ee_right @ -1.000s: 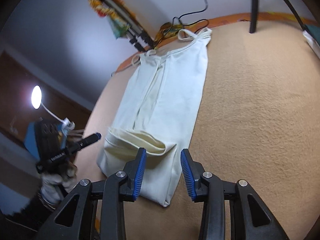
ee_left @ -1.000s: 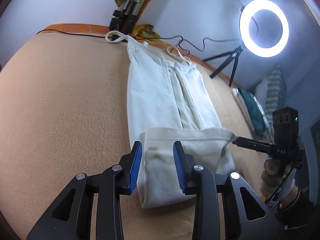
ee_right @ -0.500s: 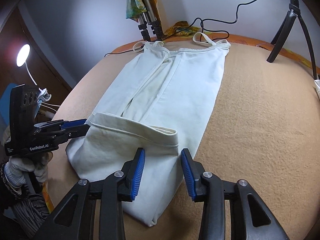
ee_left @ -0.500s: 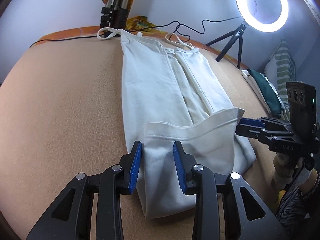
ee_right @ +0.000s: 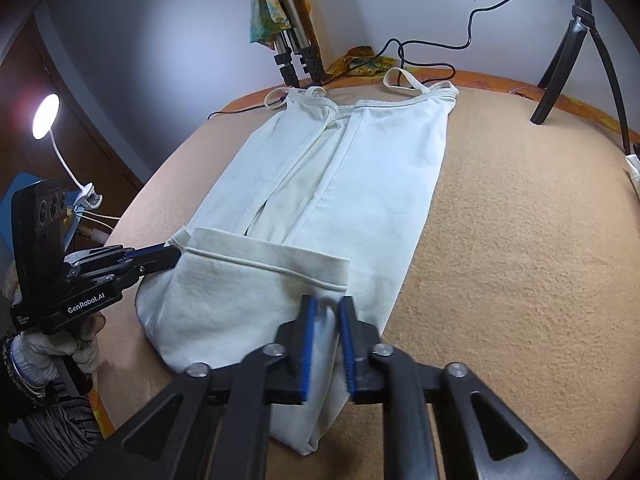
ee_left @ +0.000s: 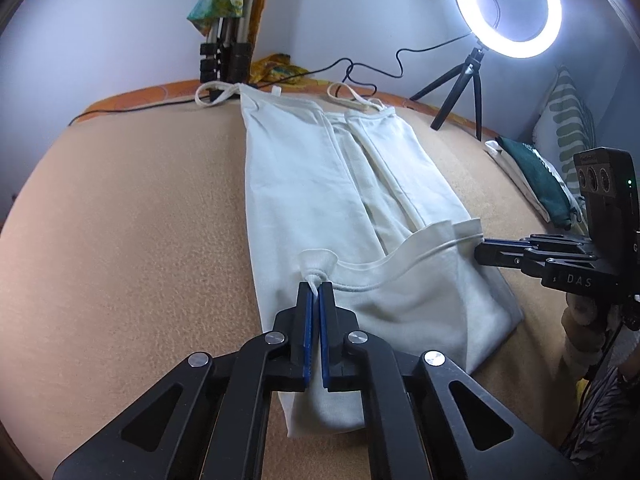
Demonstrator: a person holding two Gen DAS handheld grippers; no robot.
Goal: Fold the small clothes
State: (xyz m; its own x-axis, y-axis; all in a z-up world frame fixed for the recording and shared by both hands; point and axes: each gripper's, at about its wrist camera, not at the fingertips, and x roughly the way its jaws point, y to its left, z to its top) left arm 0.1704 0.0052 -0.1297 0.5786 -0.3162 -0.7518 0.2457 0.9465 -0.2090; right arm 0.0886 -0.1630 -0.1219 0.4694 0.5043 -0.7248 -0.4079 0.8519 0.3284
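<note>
Tan blanket [ee_left: 132, 216] covers the bed and carries a white strappy top [ee_left: 320, 184], laid lengthwise with its straps at the far edge and its near hem turned back over the body. At the hem's left corner the left gripper [ee_left: 315, 292] has its blue-padded jaws pressed together on a small bunch of fabric, which pokes up past the tips in a little puckered cone. A second ago those jaws stood apart on either side of the flat hem. At the hem's right corner the right gripper [ee_right: 327, 308] is pinched on a ridge of cloth standing between its pads, where a moment earlier the pads were well apart over the flat cloth. Both grippers were still spread half a second ago. Beyond the top, a folded tripod [ee_left: 226, 52] leans against the wall with a patterned cloth [ee_left: 218, 4] hung on it. To the right stand a lit ring lamp [ee_left: 508, 8] on its small stand and a striped pillow [ee_left: 568, 128].
</note>
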